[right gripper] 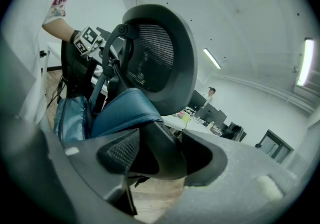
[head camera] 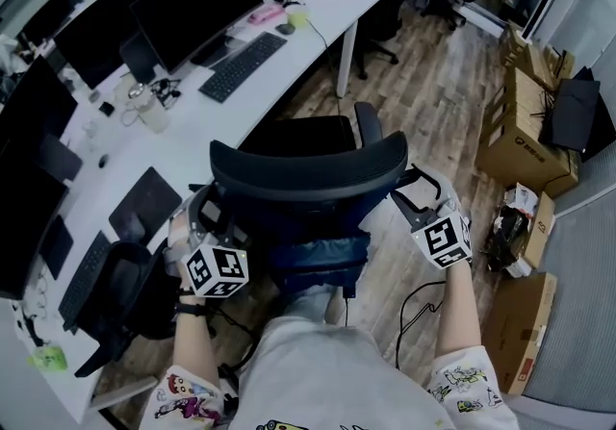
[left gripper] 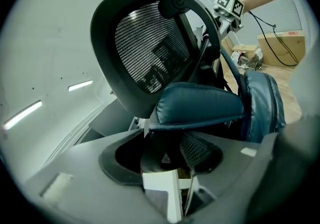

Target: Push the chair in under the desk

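Step in hand: the push itself, judged to be under way but not complete.

Head view: the chair (head camera: 308, 168) stands on the wooden floor (head camera: 433, 101) with its seat facing the white desk (head camera: 318, 29). The front of the seat is near the desk edge, while the backrest and the blue cushion (head camera: 318, 250) are clear of it. The left gripper (head camera: 214, 215) and right gripper (head camera: 412, 199) flank the backrest, one at each side edge. The next move calls for an even forward shove from both sides, so that the chair rolls straight into the gap and does not swing towards the neighbouring chair (head camera: 125, 293).

Left gripper view: the left gripper (left gripper: 170, 155) has its jaws set wide with a dark part of the chair (left gripper: 145, 52) frame lodged between them, below the cushion (left gripper: 200, 102). The textured pad (left gripper: 199, 149) appears to bear on it.

Right gripper view: the right gripper (right gripper: 160, 157) stands likewise, jaws wide. A black bar of the chair (right gripper: 160, 57) fills the gap and lies against the ribbed pad (right gripper: 120, 152), so it is pinched rather than loose. The cushion (right gripper: 120, 113) sits just above.
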`<state>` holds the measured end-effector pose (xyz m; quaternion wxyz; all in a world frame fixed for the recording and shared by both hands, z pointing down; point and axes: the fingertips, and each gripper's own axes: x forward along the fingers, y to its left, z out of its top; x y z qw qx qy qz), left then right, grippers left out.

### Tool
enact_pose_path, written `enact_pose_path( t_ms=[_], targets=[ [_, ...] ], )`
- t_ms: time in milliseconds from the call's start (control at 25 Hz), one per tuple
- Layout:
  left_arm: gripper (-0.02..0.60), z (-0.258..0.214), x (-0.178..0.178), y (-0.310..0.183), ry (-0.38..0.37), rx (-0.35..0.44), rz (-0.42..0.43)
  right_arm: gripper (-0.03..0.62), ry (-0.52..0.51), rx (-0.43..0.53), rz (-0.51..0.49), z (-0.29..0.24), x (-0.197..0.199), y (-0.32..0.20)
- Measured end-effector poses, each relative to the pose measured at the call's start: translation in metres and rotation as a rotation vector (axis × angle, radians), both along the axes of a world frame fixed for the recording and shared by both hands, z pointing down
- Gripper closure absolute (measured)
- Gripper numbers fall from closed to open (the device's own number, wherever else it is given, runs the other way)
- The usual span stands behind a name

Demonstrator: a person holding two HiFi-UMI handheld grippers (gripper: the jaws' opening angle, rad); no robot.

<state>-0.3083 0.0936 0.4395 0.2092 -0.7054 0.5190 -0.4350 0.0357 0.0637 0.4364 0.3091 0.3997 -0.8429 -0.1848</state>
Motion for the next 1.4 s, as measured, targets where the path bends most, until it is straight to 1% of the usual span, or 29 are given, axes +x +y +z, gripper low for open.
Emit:
enact_pose_path(
  t_ms=[360, 640, 880, 1000, 1240, 1400],
  targets=[
    [0.344, -0.002, 0.004, -0.044, 0.008, 0.009, -0.04, 0.33, -0.007, 0.003, -0.022, -0.002, 0.004, -0.053],
    [0.344, -0.002, 0.012, -0.075, 0.01, 0.018, -0.041, 0.329, -0.012, -0.001, -0.045, -0.001, 0.008, -0.093],
    [0.348, -0.002, 0.018, -0.094, 0.005, 0.015, -0.057, 0.329, -0.004, -0.003, -0.045, -0.001, 0.016, -0.119],
    [0.348, -0.003, 0.02, -0.101, 0.002, 0.02, -0.067, 0.327, -0.014, -0.001, -0.06, -0.001, 0.018, -0.129],
    [0.348, -0.004, 0.029, -0.11, -0.003, 0.004, -0.117, 0.327, -0.027, 0.018, -0.118, -0.005, 0.024, -0.15],
    [0.348, -0.001, 0.038, -0.11, -0.014, 0.006, -0.178, 0.327, -0.03, 0.029, -0.16, -0.003, 0.032, -0.162]
  ],
)
